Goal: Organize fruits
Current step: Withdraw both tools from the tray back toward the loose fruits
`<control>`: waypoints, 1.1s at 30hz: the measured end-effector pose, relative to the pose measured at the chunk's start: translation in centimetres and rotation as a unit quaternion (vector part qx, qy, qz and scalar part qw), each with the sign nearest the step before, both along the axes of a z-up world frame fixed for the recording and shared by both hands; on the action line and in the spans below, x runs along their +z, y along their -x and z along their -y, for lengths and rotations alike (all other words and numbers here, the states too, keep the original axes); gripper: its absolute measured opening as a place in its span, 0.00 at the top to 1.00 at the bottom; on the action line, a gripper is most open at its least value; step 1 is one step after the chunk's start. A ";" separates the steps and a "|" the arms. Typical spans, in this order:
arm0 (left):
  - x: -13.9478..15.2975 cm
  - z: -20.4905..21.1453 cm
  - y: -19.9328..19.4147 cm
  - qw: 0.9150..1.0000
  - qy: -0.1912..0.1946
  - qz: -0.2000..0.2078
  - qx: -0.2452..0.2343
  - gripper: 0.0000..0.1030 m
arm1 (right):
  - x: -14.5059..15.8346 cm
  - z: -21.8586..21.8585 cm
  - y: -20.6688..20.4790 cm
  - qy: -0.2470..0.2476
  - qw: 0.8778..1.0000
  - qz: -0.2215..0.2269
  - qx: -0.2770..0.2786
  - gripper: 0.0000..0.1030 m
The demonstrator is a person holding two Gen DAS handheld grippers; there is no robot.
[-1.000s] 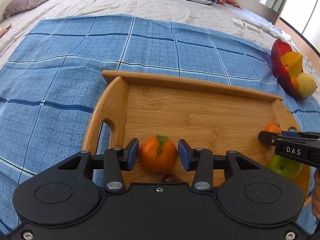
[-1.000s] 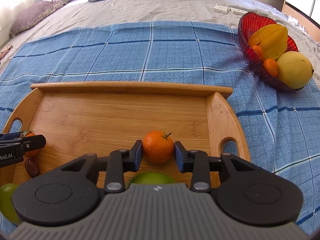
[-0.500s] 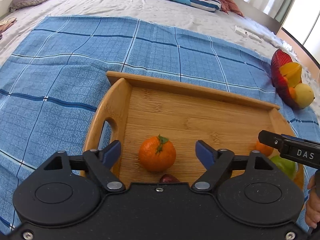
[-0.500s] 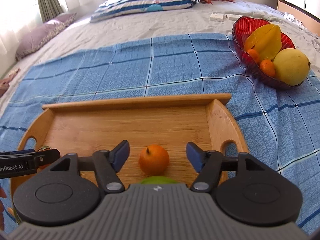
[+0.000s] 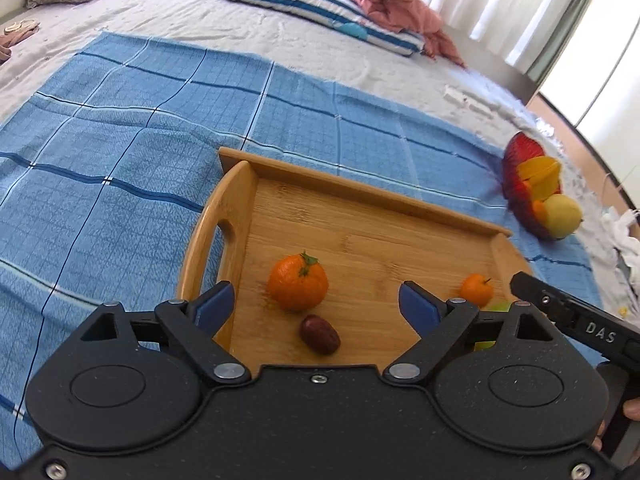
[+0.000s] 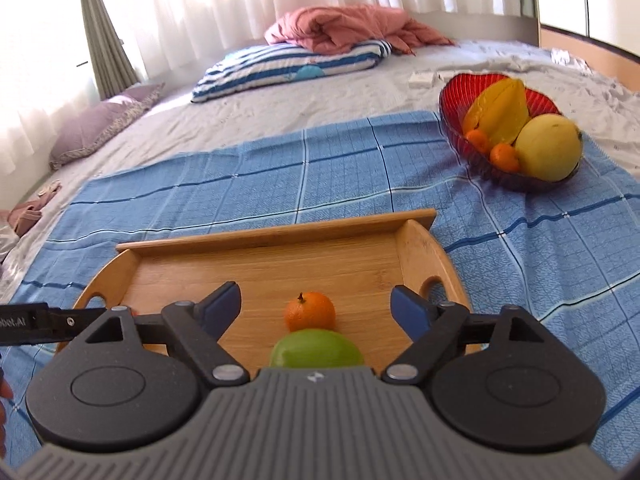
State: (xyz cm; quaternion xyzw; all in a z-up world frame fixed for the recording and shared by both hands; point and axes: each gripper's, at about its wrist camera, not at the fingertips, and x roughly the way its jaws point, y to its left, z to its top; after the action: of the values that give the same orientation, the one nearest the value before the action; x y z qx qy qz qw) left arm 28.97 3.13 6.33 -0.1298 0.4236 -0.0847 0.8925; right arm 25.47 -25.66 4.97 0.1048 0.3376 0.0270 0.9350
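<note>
Left gripper (image 5: 316, 306) jaws opening, pads wide and clear of the large orange (image 5: 298, 287), which sits free on the tray (image 5: 360, 204) floor just ahead at twelve o'clock, with a dark date (image 5: 320, 335) just beside it at five o'clock. Right gripper (image 6: 316, 308) likewise opening, nothing pressed between the pads; small orange (image 6: 310, 312) resting loose at twelve o'clock, touching or nearly touching a green fruit (image 6: 316, 348) just behind it. Best done now: finish spreading both sets of jaws fully before lifting, then draw straight back and up so no pad clips a round fruit and sets it rolling. Next likely source: red bowl (image 6: 452, 120) at two o'clock on the blue cloth (image 6: 240, 184), holding more fruit. Worth keeping the two tools apart on the way out.
</note>
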 end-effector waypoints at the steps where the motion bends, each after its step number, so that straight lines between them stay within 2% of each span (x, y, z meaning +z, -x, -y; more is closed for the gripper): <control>1: 0.2 0.0 0.6 1.000 0.002 0.006 -0.004 0.14 | 0.1 0.0 0.5 0.001 1.000 0.005 0.002 0.12; 12: 1.3 1.0 8.0 0.997 0.009 0.065 -0.040 0.13 | 0.4 0.6 5.2 -0.017 0.999 0.047 0.001 0.11; 20: 1.5 2.0 12.4 0.992 -0.020 0.114 -0.050 0.13 | 0.1 1.2 8.6 -0.026 0.997 0.067 0.006 0.09; 33: 0.6 2.9 16.6 0.988 -0.039 0.141 -0.057 0.12 | -0.5 0.8 12.6 0.003 0.996 0.088 0.018 0.05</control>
State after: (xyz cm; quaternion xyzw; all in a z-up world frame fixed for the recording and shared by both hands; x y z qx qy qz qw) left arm 12.40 0.23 6.93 -0.0572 0.3032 -0.1366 0.9413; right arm 12.84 -26.46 4.45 0.0934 0.2563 0.0522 0.9607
